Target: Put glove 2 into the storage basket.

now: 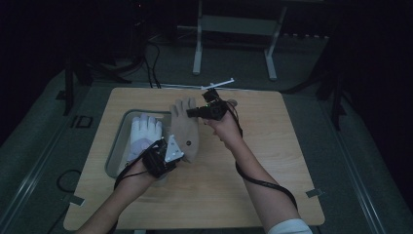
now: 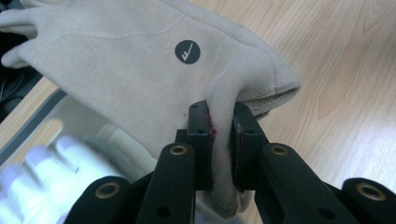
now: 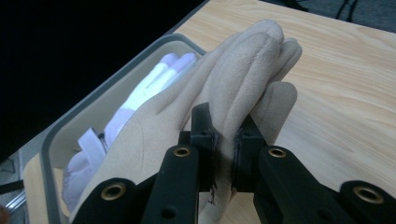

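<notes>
Pale wood table (image 1: pixel 272 165) underneath, lit against a dark room. Grey tray (image 1: pixel 117 146) sunk at its left part, holding a white glove (image 1: pixel 144 130) laid flat. Tan suede glove (image 1: pixel 185 129) held up between both grippers, stretched over the tray's right rim and the bare wood beside it, clear of the white glove below.

Left gripper (image 2: pixel 219 135) clamped on the cuff end, close to the round dark logo patch (image 2: pixel 187 52); fabric pinched tight between the pads, bunching there. Right gripper (image 3: pixel 226 140) clamped on the glove's finger end, suede squeezed between the two black jaws, fingertips of the glove pointing beyond them.

Step in hand, judging by the lift and the two-ended hold: carrying the tan glove, likely toward the tray to join the white one, or away from it onto the wood; cannot tell which from here.

Next move calls for keeping both grips firm and the glove taut, moving both hands together so neither end slips, then lowering it flat before parting either pair of jaws.
</notes>
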Demonstrator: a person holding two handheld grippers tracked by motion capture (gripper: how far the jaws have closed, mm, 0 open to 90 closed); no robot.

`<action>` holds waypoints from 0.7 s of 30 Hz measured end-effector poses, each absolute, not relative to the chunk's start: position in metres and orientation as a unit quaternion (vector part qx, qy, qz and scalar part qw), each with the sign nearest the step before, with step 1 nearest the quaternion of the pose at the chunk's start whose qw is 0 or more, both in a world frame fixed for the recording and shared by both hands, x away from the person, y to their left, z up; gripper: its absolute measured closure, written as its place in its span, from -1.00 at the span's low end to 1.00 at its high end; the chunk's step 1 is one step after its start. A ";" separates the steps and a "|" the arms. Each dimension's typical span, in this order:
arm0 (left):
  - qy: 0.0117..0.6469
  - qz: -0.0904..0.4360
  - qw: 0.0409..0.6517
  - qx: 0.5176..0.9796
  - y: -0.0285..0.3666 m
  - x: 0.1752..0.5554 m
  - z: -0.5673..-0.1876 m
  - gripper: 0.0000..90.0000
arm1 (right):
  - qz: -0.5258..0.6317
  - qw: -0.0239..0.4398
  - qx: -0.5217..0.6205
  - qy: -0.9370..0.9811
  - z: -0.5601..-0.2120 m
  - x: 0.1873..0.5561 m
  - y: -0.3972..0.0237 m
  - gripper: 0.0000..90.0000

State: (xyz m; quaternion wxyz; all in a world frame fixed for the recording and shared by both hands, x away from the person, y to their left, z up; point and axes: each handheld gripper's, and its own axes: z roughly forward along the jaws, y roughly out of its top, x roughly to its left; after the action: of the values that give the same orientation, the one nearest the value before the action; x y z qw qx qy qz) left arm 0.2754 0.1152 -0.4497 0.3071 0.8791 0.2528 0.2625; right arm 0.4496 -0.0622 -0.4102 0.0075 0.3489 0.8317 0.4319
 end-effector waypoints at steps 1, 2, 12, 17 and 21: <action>0.254 0.264 0.306 0.879 0.118 0.274 -0.450 0.80 | 0.432 0.006 0.347 0.832 -0.410 0.449 -0.059 0.83; 0.259 0.263 0.305 0.878 0.124 0.272 -0.450 0.80 | 0.433 0.005 0.345 0.833 -0.410 0.448 -0.056 0.83; 0.291 0.272 0.289 0.871 0.167 0.256 -0.450 0.80 | 0.428 -0.010 0.314 0.847 -0.412 0.442 -0.001 0.83; 0.304 0.271 0.280 0.869 0.186 0.250 -0.455 0.80 | 0.424 -0.016 0.302 0.854 -0.418 0.441 0.026 0.83; 0.316 0.263 0.279 0.868 0.198 0.250 -0.461 0.80 | 0.417 -0.020 0.300 0.858 -0.426 0.441 0.039 0.83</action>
State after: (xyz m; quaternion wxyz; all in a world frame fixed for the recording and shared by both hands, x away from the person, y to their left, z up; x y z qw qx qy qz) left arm 0.2504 0.1978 -0.4609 0.2789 0.8682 0.3155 0.2626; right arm 0.4414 0.0388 -0.4256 -0.0199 0.3001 0.8576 0.4173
